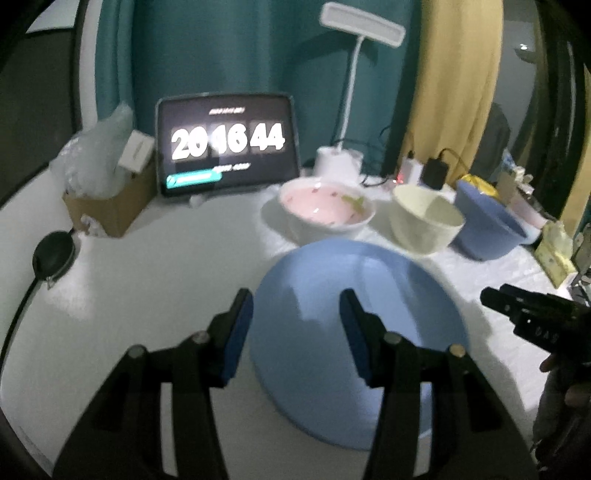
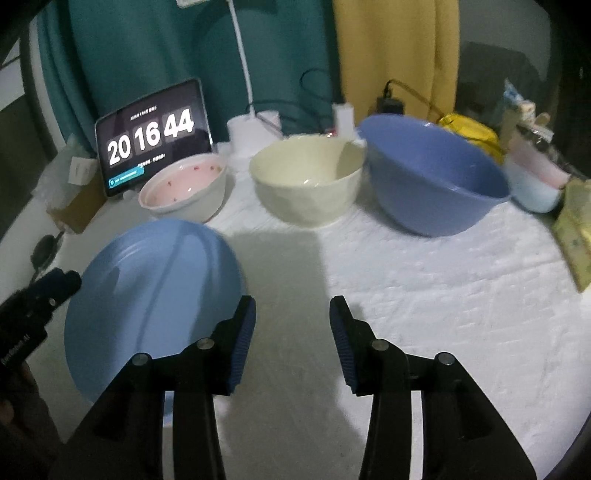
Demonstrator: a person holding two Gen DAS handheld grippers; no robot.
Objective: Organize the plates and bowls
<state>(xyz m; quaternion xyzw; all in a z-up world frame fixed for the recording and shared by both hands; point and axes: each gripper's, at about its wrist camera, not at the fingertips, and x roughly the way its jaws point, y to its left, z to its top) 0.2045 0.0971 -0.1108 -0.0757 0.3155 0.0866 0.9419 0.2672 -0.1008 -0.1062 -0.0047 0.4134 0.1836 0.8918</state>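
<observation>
The left claw (image 1: 297, 321) is closest in the left wrist view. Its two blue-padded fingers (image 1: 238, 332) are spread wide apart and pinch nothing. They hang over the near-left edge of the blue plate (image 1: 354, 332), which lies flat on the desk (image 1: 147, 280). I cannot tell if a finger touches the plate.

The right claw (image 2: 291, 325) is also spread wide and holds nothing. It sits over a bare patch of the white cloth (image 2: 443, 295), just to the right of the blue plate (image 2: 155, 295).

Behind the plate stand three bowls in a row. The pink bowl (image 2: 184, 184) is on the left, the cream bowl (image 2: 306, 181) is in the middle, and the big blue bowl (image 2: 432, 177) is on the right. The cream and blue bowls are very near each other.

The right wrist view shows the whole big blue bowl and a wide open stretch of cloth on the right. The left wrist view shows only part of that bowl (image 1: 484, 229), but it shows more bare desk on the left, with a black round thing (image 1: 51, 254) and a cardboard box (image 1: 110, 206) there. It also shows the top of the white lamp (image 1: 362, 24).

A tablet clock (image 1: 227, 144) stands at the back by the green curtain (image 1: 221, 48). Small things crowd the right edge of the desk.
</observation>
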